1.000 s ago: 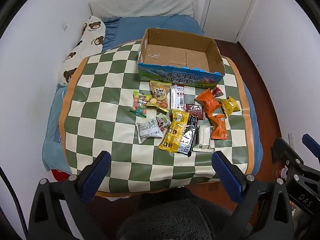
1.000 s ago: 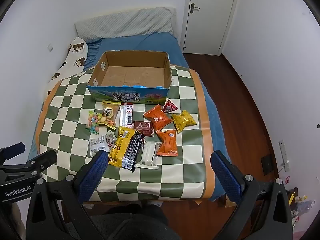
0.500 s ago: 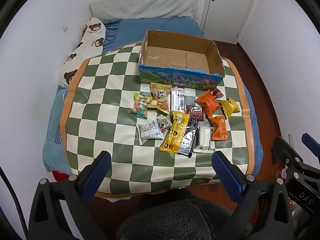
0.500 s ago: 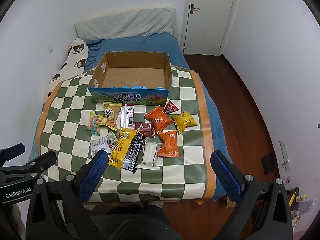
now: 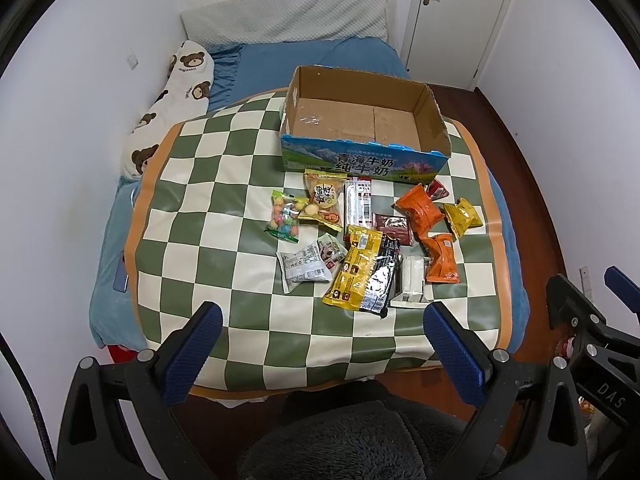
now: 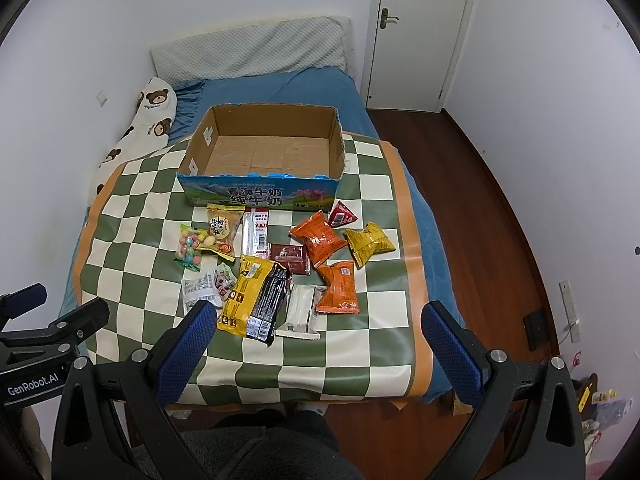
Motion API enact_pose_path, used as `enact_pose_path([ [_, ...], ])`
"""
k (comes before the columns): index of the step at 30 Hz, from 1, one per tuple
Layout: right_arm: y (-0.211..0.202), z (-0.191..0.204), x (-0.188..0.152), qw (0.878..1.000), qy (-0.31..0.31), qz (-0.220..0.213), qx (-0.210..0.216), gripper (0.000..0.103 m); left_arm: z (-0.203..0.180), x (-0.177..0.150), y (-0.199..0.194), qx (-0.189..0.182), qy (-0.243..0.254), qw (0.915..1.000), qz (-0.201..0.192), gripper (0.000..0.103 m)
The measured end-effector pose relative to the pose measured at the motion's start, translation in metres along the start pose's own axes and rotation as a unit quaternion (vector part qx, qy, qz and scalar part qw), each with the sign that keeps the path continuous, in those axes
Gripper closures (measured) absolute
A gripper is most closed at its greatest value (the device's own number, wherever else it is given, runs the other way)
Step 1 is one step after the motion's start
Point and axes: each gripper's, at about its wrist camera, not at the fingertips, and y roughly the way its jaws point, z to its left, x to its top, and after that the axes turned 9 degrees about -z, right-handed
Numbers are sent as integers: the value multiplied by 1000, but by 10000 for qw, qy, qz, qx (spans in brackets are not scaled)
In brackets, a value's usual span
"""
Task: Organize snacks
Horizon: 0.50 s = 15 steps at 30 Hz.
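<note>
An empty cardboard box (image 5: 362, 120) (image 6: 264, 148) with a blue printed front stands at the far side of a green-and-white checkered mat (image 5: 208, 208) (image 6: 132, 220). In front of it lie several snack packets: a candy bag (image 5: 285, 218), a long yellow packet (image 5: 354, 268) (image 6: 246, 294), orange packets (image 5: 420, 210) (image 6: 319, 237), a small yellow packet (image 6: 370, 243), a white bar (image 6: 301, 312). My left gripper (image 5: 322, 354) hangs open above the mat's near edge, nothing in it. My right gripper (image 6: 318, 354) is also open and empty, at the same near edge.
The mat covers a bed with a blue sheet (image 6: 280, 88), a grey pillow (image 6: 248, 50) and a bear-print bolster (image 5: 176, 100) along the left wall. A closed white door (image 6: 420, 28) and wooden floor (image 6: 492, 208) lie to the right. A dark fuzzy garment (image 5: 340, 444) fills the foreground.
Both views have drifted slightly closer and lower toward the mat. The snacks and box have not moved, and both grippers stay open.
</note>
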Motion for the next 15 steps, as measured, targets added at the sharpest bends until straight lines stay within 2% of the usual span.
enact_pose_path([
  [15, -5, -1, 5, 10000, 32, -26, 17, 0, 0, 1, -3, 28, 16, 10000, -47, 0],
])
